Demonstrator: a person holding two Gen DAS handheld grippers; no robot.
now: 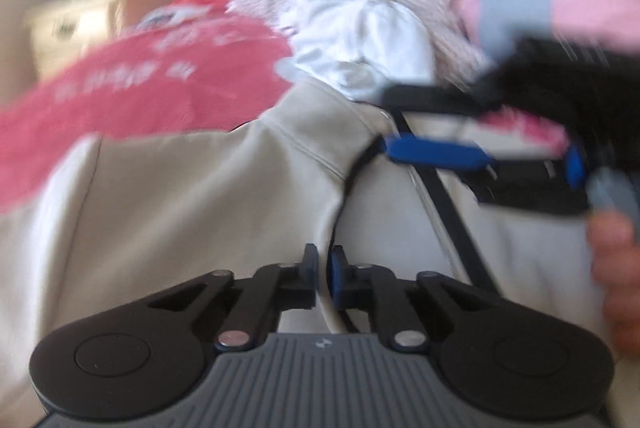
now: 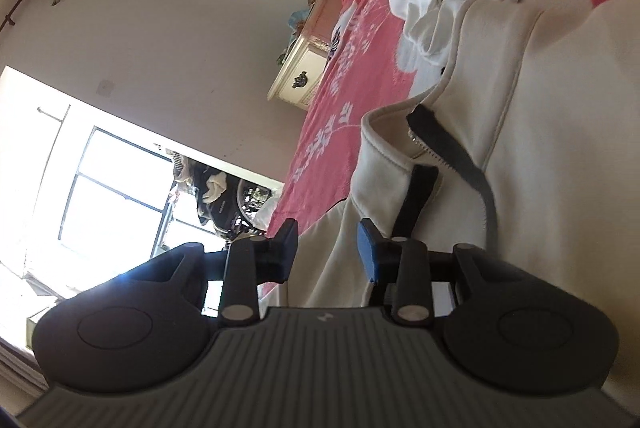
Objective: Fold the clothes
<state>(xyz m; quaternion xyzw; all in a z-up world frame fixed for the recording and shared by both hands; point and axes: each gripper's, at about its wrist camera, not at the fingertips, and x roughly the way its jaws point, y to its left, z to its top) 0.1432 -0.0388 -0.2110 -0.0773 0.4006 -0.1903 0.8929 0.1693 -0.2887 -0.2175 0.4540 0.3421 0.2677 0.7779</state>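
Cream zip jacket [image 1: 192,196] lies spread on the bed, over the pink blanket [image 1: 132,88], filling the near part of the bed in both views; black zipper tape [image 2: 452,148] runs down its front and the collar end shows in the right wrist view. Left gripper [image 1: 323,276] is pinched almost fully together on the jacket's front edge next to the zipper, a thin fold of cream cloth and the black tape running between the pads, so it holds the jacket. Right gripper [image 2: 328,252] is at a narrow-to-medium gap with the jacket's hem or front edge sitting between the jaws; from this view I can't tell whether the pads actually press the cloth. In the left wrist view the right gripper is seen further up the zipper line near the collar, a hand [image 1: 616,268] at the frame edge. A heap of other clothes, white garment [image 1: 360,40] and striped piece [image 1: 444,0], sits toward the far edge of the bed, near the jacket's collar. Handling judgement: soft, light, limp fabric, fleece-like, not slippery; it will sag and drag, not hold shape. Zipper edge and seams are the firmest places to pinch; grabbing single-layer middle cloth would likely bunch it.
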